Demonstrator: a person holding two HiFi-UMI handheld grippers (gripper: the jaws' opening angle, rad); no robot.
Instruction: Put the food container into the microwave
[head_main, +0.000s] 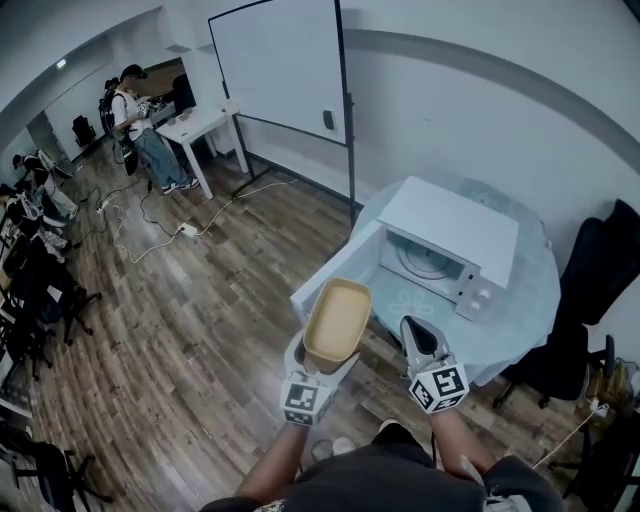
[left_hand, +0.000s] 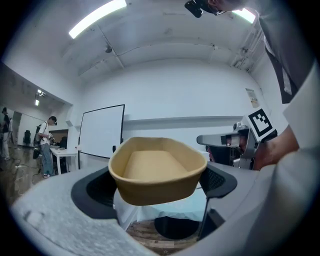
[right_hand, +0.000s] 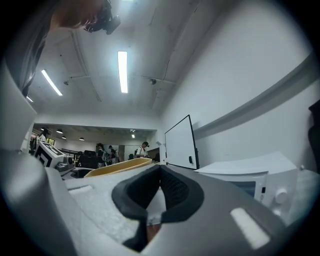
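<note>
A tan oval food container (head_main: 337, 319) is held in the air by my left gripper (head_main: 323, 366), which is shut on its near end; in the left gripper view the container (left_hand: 157, 170) fills the space between the dark pads. The white microwave (head_main: 432, 246) stands on a round table with its door (head_main: 335, 282) swung open toward me; the container hovers just in front of that door. My right gripper (head_main: 420, 340) is beside the container on the right, shut and holding nothing, its pads (right_hand: 172, 192) touching. The container's rim (right_hand: 117, 166) shows to its left.
The round table (head_main: 520, 310) has a pale blue cloth. A black office chair (head_main: 580, 340) stands at the right. A whiteboard (head_main: 285, 65) is against the back wall. Far left, a person stands at a white desk (head_main: 195, 125) among chairs and floor cables.
</note>
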